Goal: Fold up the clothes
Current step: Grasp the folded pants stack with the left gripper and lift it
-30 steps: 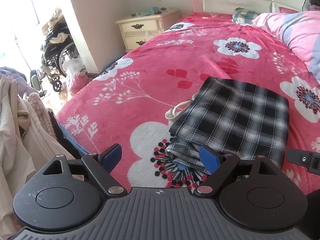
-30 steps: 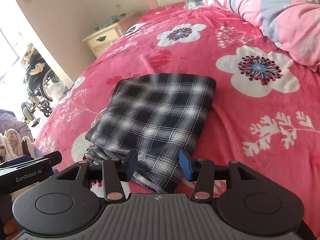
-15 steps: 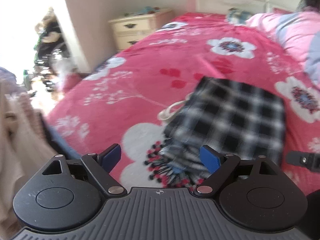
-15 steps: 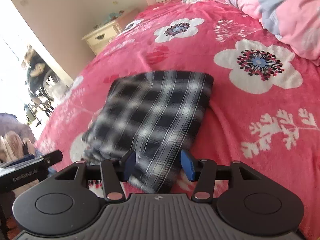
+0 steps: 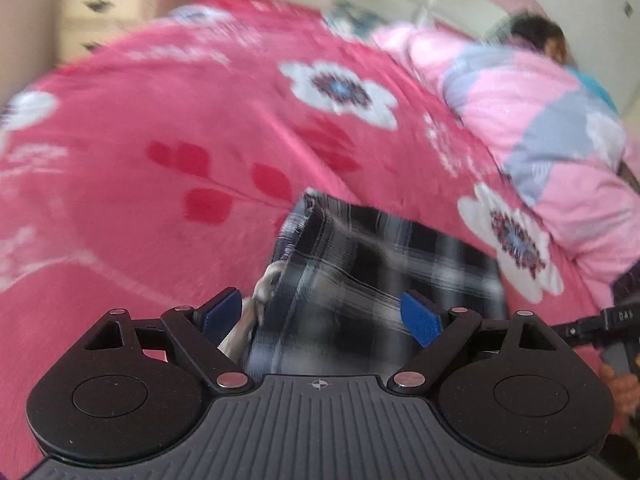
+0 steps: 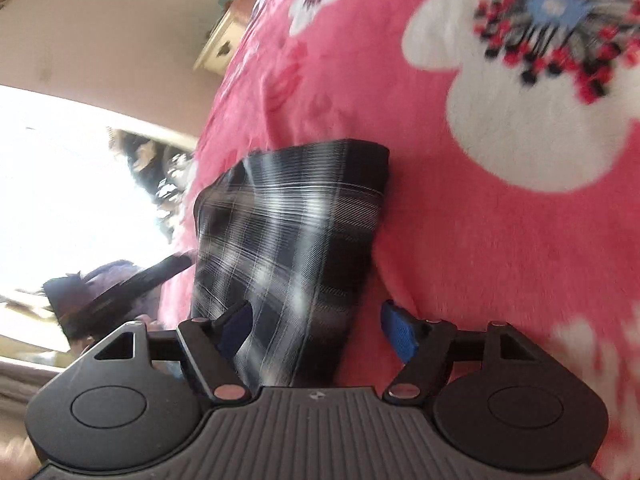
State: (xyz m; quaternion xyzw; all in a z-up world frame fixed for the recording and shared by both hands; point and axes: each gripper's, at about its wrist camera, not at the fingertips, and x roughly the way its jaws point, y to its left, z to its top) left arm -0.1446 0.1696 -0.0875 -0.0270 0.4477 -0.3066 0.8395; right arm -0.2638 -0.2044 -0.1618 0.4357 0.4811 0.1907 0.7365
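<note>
Left wrist view: the left gripper [image 5: 322, 314] has its jaws spread wide over the near end of the plaid garment [image 5: 384, 264] — nothing pinched; a pale cord [image 5: 264, 288] shows at the cloth's left side, by the left pad.
Right wrist view: the right gripper [image 6: 314, 326] is tilted, jaws apart, the garment's [image 6: 288, 236] near end lying between the pads but not clamped.
Garment: a folded bundle on the pink floral bedspread [image 5: 160, 152], near the bed's front edge, well apart from the pink quilt [image 5: 560, 120] at the head end.
Step, as I judge it: seizing the near edge for another fold or a lift.
Doing it well: bite all layers together — not just the top one — and close both grippers level with each other.
Risk: layers sliding apart; the cord dragging loose.
Blur: heavy in both views, so fine edges are uncertain.
</note>
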